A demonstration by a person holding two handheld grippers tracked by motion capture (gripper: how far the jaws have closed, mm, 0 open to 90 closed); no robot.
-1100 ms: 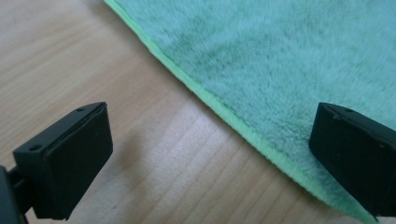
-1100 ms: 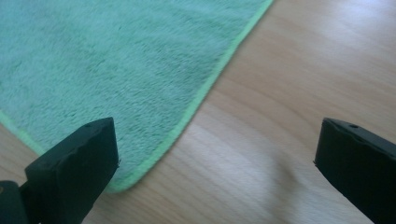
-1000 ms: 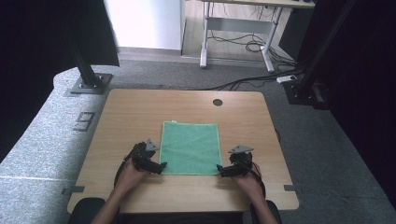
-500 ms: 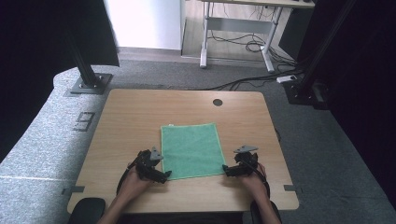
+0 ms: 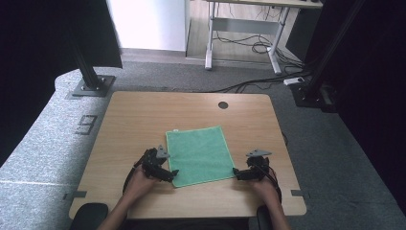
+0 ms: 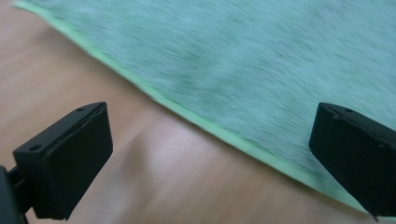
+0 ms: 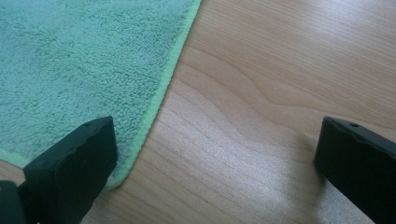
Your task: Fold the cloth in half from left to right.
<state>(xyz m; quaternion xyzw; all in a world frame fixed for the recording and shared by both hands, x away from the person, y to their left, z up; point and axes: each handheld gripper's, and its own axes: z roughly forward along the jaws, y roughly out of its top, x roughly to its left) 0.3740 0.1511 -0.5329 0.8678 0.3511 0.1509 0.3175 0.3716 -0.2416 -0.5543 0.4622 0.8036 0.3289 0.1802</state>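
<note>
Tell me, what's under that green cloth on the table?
The green cloth lies flat on the wooden table, with bare wood around its edges. No bump suggests anything beneath it, but the covered area itself is hidden. Both open grippers, left gripper and right gripper, sit at its near corners.

High view overhead facing forward and down, both gripper views close above the table (image 5: pixel 143 120), sharing the green cloth (image 5: pixel 198 153).

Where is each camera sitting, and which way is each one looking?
High view: above the person's side, looking forward and down on the table; forearms, left gripper and right gripper show.
Left gripper view: on the left gripper, looking down between open jaws at the towel edge.
Right gripper view: on the right gripper, looking at the towel's near corner.
Shared: the green towel on the wooden table.
</note>
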